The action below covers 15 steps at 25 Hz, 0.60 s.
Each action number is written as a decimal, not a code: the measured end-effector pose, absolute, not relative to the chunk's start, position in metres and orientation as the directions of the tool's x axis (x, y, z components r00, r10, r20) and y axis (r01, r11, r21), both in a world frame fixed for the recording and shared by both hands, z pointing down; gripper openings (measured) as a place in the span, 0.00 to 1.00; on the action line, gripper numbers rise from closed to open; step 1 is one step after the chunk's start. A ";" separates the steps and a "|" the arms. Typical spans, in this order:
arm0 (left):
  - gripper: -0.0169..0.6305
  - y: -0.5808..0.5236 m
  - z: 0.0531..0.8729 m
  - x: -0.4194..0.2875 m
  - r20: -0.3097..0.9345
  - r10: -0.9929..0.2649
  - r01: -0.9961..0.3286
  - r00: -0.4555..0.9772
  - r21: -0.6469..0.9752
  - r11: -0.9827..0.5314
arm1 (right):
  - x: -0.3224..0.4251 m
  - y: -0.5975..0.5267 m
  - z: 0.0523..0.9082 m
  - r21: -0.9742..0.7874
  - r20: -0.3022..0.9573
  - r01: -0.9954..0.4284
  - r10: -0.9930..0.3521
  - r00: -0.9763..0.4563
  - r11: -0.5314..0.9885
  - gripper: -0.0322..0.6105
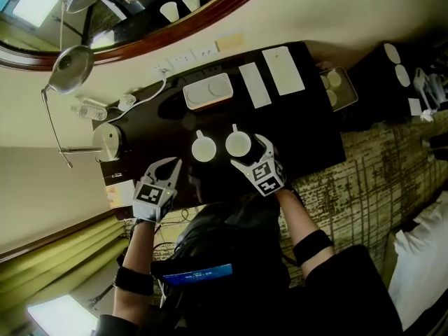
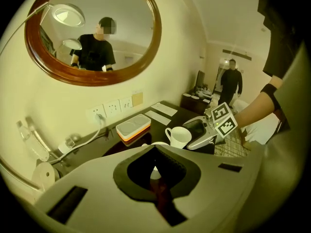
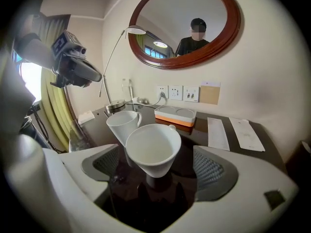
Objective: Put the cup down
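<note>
right gripper (image 3: 159, 168) wide, pads clear of cup (image 3: 153, 147) | second cup (image 3: 121, 123) just beside | left gripper (image 2: 155, 149) shut

Dark desk (image 1: 308, 135) bears two white cups (image 1: 204, 148) (image 1: 238, 144), tray (image 1: 208, 91), paper sheets (image 1: 254, 84).

The cup (image 3: 153, 149) is plain white and empty, with a wide round mouth that tapers to a narrow foot. A small handle sits on its far side, toward the wall. It stands upright on the dark glossy table (image 1: 308, 124), between the wide-apart jaws of the right gripper (image 3: 158, 168), whose pads are clear of its sides. A second white cup (image 1: 203, 148) of the same kind stands just beside it on its left, with a thin gap between them in the head view.
</note>
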<state>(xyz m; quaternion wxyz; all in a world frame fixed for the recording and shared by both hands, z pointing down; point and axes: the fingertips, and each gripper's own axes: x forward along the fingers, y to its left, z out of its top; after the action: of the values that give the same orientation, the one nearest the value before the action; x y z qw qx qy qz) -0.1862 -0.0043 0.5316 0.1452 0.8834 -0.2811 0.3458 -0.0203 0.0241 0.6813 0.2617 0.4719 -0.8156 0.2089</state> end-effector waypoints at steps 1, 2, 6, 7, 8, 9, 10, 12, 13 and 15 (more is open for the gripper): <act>0.03 -0.004 0.532 -0.187 0.696 -0.394 -0.596 0.600 0.060 -0.801 | -0.021 0.021 0.684 -0.092 0.618 -0.878 -0.665 -0.419 0.469 0.85; 0.03 -0.005 0.532 -0.187 0.699 -0.393 -0.595 0.598 0.058 -0.802 | -0.022 0.018 0.684 -0.087 0.614 -0.877 -0.668 -0.420 0.472 0.85; 0.03 -0.004 0.534 -0.191 0.706 -0.393 -0.596 0.590 0.052 -0.801 | -0.026 0.009 0.690 -0.086 0.607 -0.871 -0.668 -0.431 0.483 0.85; 0.03 -0.005 0.534 -0.192 0.707 -0.394 -0.598 0.587 0.051 -0.800 | -0.028 0.008 0.690 -0.089 0.608 -0.869 -0.665 -0.434 0.487 0.85; 0.03 -0.005 0.534 -0.193 0.708 -0.395 -0.599 0.585 0.050 -0.799 | -0.030 0.006 0.691 -0.091 0.609 -0.866 -0.660 -0.439 0.492 0.85; 0.03 -0.005 0.533 -0.194 0.709 -0.395 -0.600 0.584 0.050 -0.798 | -0.033 0.005 0.691 -0.092 0.611 -0.862 -0.656 -0.444 0.498 0.85; 0.03 -0.005 0.534 -0.194 0.710 -0.395 -0.602 0.583 0.050 -0.797 | -0.035 0.005 0.691 -0.094 0.612 -0.857 -0.650 -0.451 0.506 0.85; 0.03 -0.006 0.534 -0.195 0.713 -0.396 -0.606 0.579 0.052 -0.794 | -0.041 0.003 0.692 -0.101 0.614 -0.851 -0.641 -0.461 0.515 0.85; 0.03 -0.006 0.535 -0.195 0.714 -0.396 -0.608 0.577 0.052 -0.793 | -0.043 0.002 0.695 -0.106 0.613 -0.850 -0.639 -0.464 0.516 0.84; 0.03 -0.005 0.536 -0.196 0.718 -0.394 -0.608 0.574 0.052 -0.792 | -0.045 -0.003 0.695 -0.105 0.604 -0.852 -0.648 -0.464 0.512 0.84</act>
<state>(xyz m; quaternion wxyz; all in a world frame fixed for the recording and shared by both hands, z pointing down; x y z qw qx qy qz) -0.1962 -0.0054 0.5365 0.1482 0.8748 -0.2864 0.3617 -0.0451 -0.0031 0.6947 0.2542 0.4509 -0.8316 0.2012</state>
